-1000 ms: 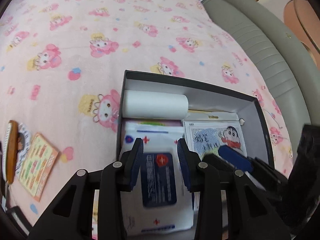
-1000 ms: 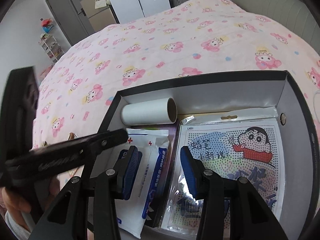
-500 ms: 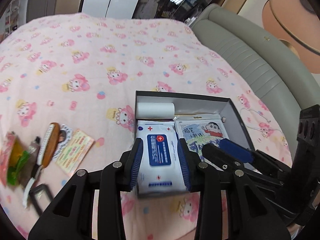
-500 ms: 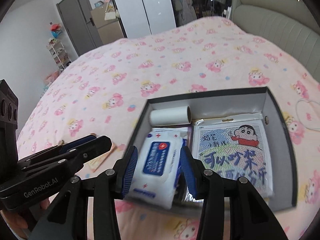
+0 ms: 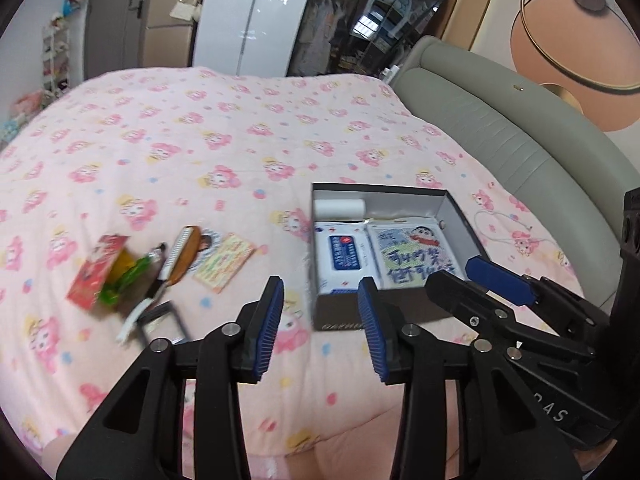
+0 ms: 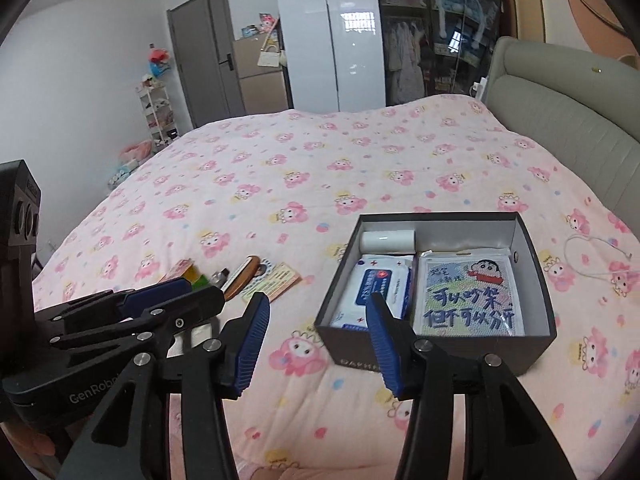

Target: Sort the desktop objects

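Both grippers, left (image 5: 320,320) and right (image 6: 316,336), hung wide open and empty; ahead of the right one sat the box (image 6: 536,264) holding wipes (image 6: 380,284); "GenRob" was legible on the left gripper

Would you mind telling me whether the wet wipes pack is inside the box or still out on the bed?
Inside. The wet wipes pack lies flat in the box, beside the cartoon sheet.
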Demonstrator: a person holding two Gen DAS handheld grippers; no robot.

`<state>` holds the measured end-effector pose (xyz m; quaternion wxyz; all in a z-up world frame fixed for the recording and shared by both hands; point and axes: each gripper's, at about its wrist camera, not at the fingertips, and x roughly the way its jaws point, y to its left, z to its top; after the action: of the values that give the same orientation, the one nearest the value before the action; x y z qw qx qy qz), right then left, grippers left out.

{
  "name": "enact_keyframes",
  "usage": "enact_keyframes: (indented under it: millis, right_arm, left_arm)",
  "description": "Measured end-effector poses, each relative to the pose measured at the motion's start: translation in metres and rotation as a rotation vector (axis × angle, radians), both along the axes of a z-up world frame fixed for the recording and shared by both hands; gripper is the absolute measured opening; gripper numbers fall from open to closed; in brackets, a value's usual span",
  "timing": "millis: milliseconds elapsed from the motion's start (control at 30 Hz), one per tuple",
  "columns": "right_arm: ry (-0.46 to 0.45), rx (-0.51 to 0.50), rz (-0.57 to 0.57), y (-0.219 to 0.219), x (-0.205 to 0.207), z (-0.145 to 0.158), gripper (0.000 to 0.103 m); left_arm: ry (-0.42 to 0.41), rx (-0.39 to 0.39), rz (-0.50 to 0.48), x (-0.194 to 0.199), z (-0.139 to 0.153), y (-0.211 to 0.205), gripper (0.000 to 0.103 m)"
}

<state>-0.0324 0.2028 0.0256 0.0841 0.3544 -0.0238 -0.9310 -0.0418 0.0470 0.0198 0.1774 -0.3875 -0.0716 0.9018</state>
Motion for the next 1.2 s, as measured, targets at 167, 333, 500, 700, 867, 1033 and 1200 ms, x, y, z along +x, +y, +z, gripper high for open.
enact_keyframes:
  millis: [167, 333, 500, 700, 867, 1033, 1200]
  right_arm:
    - [-0.020, -0.034, 0.049, -0.018, 0.019, -0.006, 0.049]
    - [-0.042, -0.029, 0.089, -0.040, 0.028, -0.014, 0.051]
    - [-0.042, -0.020, 0.106, -0.058, 0.035, -0.017, 0.051]
    - [-0.052, 0.011, 0.112, -0.073, 0.037, -0.022, 0.052]
    - [-0.074, 0.015, 0.133, -0.084, 0.032, -0.030, 0.052]
    - [-0.084, 0.024, 0.158, -0.098, 0.026, -0.034, 0.052]
    - [-0.086, 0.031, 0.170, -0.110, 0.021, -0.035, 0.052]
  left_arm:
    - [0.015, -0.033, 0.059, 0.029, -0.002, -0.025, 0.045]
    - [0.015, -0.066, 0.107, 0.045, -0.008, -0.047, 0.053]
    - [0.022, -0.079, 0.152, 0.054, -0.011, -0.067, 0.063]
    - [0.017, -0.036, 0.165, 0.059, -0.015, -0.086, 0.075]
    - [-0.002, -0.028, 0.195, 0.058, -0.022, -0.098, 0.075]
    - [-0.012, -0.025, 0.227, 0.055, -0.027, -0.112, 0.075]
    - [-0.016, -0.033, 0.261, 0.052, -0.030, -0.124, 0.083]
